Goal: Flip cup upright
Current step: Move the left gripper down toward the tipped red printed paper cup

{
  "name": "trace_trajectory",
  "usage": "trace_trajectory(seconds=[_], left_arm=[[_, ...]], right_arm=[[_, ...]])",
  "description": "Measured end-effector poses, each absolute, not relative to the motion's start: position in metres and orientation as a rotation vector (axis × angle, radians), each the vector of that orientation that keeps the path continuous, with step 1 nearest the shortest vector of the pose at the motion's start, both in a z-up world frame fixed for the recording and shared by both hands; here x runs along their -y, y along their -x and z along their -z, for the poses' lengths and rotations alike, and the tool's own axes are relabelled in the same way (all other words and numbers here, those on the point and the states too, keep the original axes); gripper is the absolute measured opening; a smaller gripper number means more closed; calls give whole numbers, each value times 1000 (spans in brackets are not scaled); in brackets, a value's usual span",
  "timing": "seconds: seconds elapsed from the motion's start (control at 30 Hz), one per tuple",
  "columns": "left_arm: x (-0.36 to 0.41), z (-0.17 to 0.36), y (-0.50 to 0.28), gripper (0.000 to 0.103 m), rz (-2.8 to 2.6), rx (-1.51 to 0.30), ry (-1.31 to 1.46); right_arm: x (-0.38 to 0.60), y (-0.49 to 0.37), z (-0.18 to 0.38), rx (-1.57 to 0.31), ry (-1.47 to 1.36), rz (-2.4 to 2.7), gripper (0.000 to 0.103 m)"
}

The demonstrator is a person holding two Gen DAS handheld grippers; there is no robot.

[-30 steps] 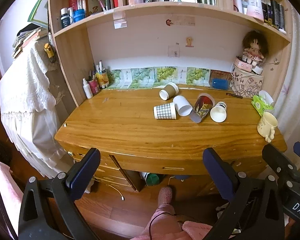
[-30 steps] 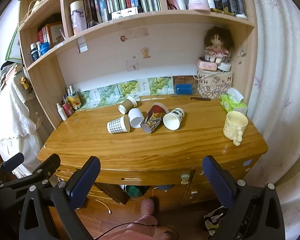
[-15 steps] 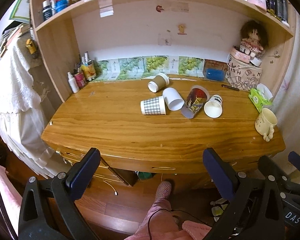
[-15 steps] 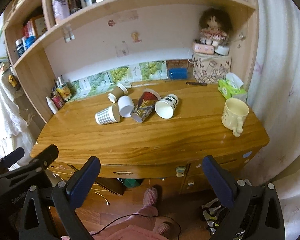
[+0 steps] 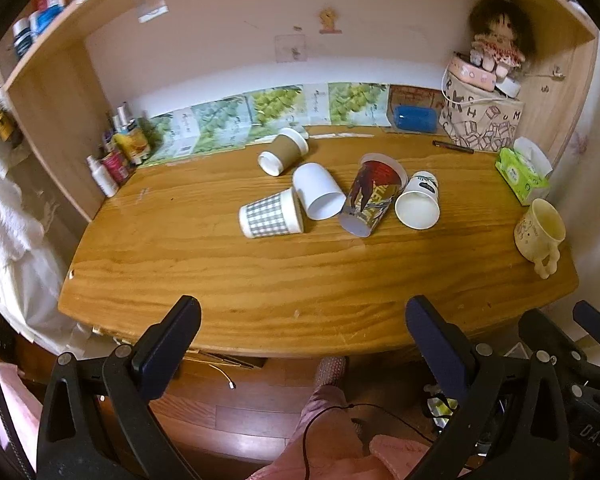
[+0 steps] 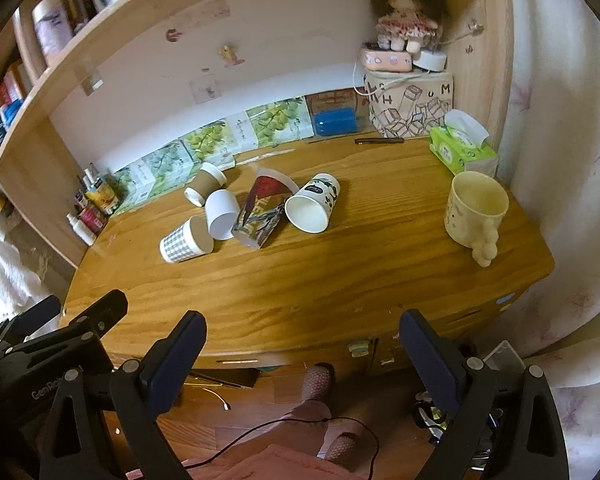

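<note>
Several paper cups lie on their sides in the middle of the wooden desk [image 5: 260, 280]: a checked cup [image 5: 270, 215], a plain white cup [image 5: 318, 196], a brown sleeved cup [image 5: 284, 151], a tall printed cup [image 5: 370, 200] and a white cup with a leaf print [image 5: 418, 200]. They also show in the right wrist view, with the checked cup [image 6: 186, 240] at the left and the leaf-print cup [image 6: 312, 202] at the right. My left gripper [image 5: 302, 332] is open and empty over the desk's front edge. My right gripper [image 6: 302, 340] is open and empty beside it.
A cream mug [image 6: 476, 210] stands upright at the desk's right edge. A green tissue pack [image 6: 462, 148], a printed box [image 6: 408, 108] with a doll [image 6: 404, 20] and a pen [image 6: 378, 141] are at the back right. Small bottles [image 5: 112, 160] stand at the back left.
Both grippers have moved forward and up toward the desk, so the cups appear nearer and seen from higher. The cups have not moved.
</note>
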State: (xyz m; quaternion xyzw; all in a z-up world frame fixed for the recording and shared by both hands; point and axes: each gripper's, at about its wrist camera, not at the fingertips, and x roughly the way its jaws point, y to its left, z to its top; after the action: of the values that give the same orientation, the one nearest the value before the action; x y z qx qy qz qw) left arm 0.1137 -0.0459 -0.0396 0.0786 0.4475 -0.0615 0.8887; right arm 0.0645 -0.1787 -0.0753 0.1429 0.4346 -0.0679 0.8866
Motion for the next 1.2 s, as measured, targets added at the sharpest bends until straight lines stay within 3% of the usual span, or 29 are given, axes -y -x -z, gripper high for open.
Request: trace_trajectory(seconds=[1.2], left_arm=[[110,91,-340,102,508,-1175,-349]], right_arm=[[213,-253,121,-1153,-505,255,97]])
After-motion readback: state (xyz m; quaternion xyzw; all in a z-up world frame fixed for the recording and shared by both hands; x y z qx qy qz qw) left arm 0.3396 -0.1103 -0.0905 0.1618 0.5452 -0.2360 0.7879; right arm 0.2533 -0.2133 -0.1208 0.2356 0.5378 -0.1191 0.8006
